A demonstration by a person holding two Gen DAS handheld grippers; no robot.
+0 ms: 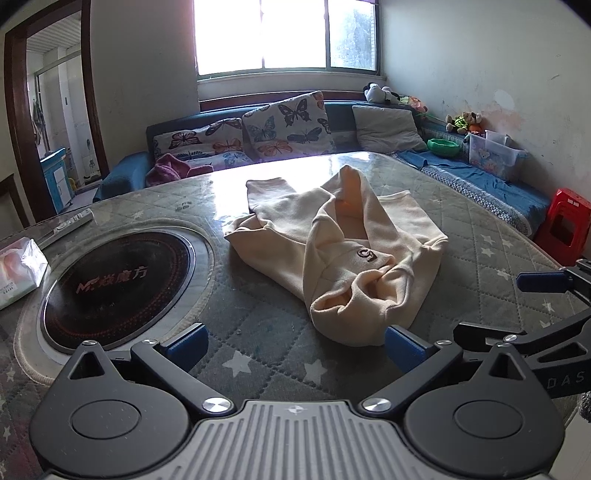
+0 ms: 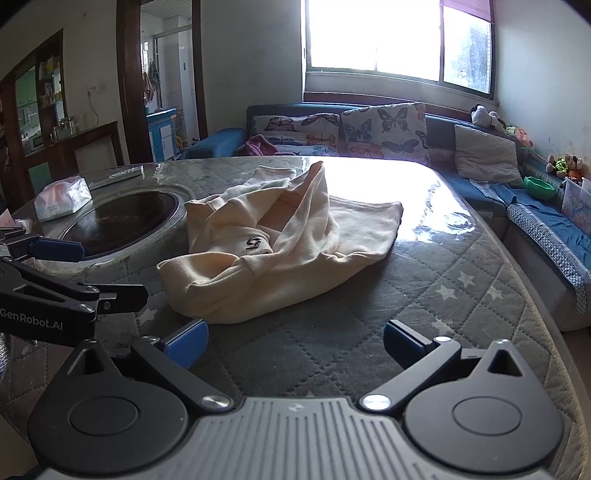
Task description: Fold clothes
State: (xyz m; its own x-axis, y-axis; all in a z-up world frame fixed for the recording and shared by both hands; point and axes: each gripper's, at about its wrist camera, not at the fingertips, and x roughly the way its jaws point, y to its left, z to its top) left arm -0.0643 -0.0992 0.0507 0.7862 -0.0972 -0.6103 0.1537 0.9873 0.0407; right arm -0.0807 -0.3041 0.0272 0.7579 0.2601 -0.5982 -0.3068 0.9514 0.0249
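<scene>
While both claws hang spread over the tabletop, the scene reads as follows.

Garment: a cream sweatshirt [image 1: 332, 254] of soft, fleecy knit lies crumpled in a loose heap, ribbed cuff and hem showing, with a small dark embroidered mark on a fold; it sits just ahead of the left claw [image 1: 295, 345], slightly to its right, and ahead of the right claw [image 2: 295, 343], slightly to its left.

Left claw: released, blue-padded fingers [image 1: 186, 341] wide apart, holding nothing; its right pad is just beside the near edge of the sweatshirt, and I cannot tell whether they touch.

Right claw: released too, fingers spread, empty, clear of the cloth; it also shows at the right edge of the left wrist view.

Tabletop [image 2: 461, 295]: rounded, covered by a grey-green quilted pad stitched in diamonds with pale stars, under a glossy clear sheet that glares white on the far side.

Heater plate [image 1: 118, 280]: a round black glassy disc in a pale ring, set into the tabletop to the left claw's left.

Tissue pack [image 2: 62, 197]: soft plastic wrap, beyond the plate; a remote control [image 1: 72, 223] lies near it.

Room: a blue corner sofa [image 2: 480, 184] with butterfly-print cushions [image 1: 288, 123] beyond the tabletop, a bright window [image 1: 284, 35] above, a red plastic stool [image 1: 569, 218] far right.
</scene>
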